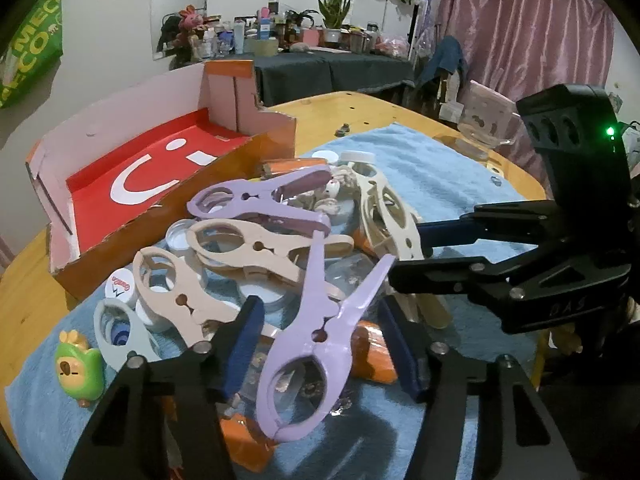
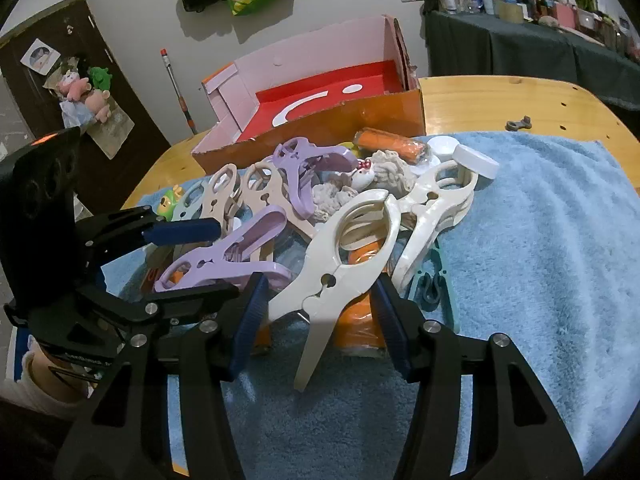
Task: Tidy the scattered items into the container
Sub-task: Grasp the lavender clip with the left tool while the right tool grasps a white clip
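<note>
A pile of big plastic clips, caps and orange packets lies on a blue towel [image 1: 440,184]. My left gripper [image 1: 316,320] is open around a purple clip [image 1: 308,356], its blue pads on either side and not touching it. My right gripper [image 2: 316,292] is open around a cream clip [image 2: 340,264]. In the left wrist view the right gripper [image 1: 412,252] reaches into the pile from the right. In the right wrist view the left gripper [image 2: 224,256] comes in from the left. The open cardboard box [image 1: 132,184], red inside, stands behind the pile; it also shows in the right wrist view [image 2: 320,116].
A green bird toy [image 1: 78,368] sits at the towel's left edge. A glass cup [image 1: 484,120] stands on the wooden table [image 1: 360,108] at the right. A small metal part [image 2: 518,123] lies on the wood beyond the towel.
</note>
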`<state>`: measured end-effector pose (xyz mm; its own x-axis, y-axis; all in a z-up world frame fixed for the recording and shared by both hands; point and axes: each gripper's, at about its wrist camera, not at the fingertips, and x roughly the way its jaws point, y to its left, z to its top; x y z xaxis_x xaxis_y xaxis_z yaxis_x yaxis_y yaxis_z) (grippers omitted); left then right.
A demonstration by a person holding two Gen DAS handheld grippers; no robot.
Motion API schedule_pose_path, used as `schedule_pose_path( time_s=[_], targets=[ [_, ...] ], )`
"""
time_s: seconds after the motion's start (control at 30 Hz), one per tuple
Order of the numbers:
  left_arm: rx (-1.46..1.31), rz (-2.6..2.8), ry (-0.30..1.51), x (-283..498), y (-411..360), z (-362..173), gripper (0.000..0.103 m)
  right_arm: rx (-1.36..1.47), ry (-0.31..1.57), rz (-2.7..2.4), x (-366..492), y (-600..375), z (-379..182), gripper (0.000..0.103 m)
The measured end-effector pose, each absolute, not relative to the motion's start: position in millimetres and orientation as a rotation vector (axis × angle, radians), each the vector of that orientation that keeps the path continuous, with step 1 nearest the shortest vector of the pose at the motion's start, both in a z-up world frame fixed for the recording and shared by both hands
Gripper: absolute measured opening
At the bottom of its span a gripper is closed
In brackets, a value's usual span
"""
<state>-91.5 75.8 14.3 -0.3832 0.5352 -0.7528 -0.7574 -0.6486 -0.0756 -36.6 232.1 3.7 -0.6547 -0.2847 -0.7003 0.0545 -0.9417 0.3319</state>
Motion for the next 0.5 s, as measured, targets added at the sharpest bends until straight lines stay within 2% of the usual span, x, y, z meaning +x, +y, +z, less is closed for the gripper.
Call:
schedule_pose_path(
  time_s=[0.2, 0.5],
  targets=[
    [-1.013, 2.058, 0.364, -92.5, 79.3, 11.9, 0.052, 1.199, -0.391, -2.68, -36.3, 230.4, 5.2, 0.05],
    [-1.043, 2.055, 0.356, -93.8, 79.3, 10.8, 0.05, 1.217, -0.364, -2.68, -32.7, 226.4, 5.9, 0.05]
  ],
)
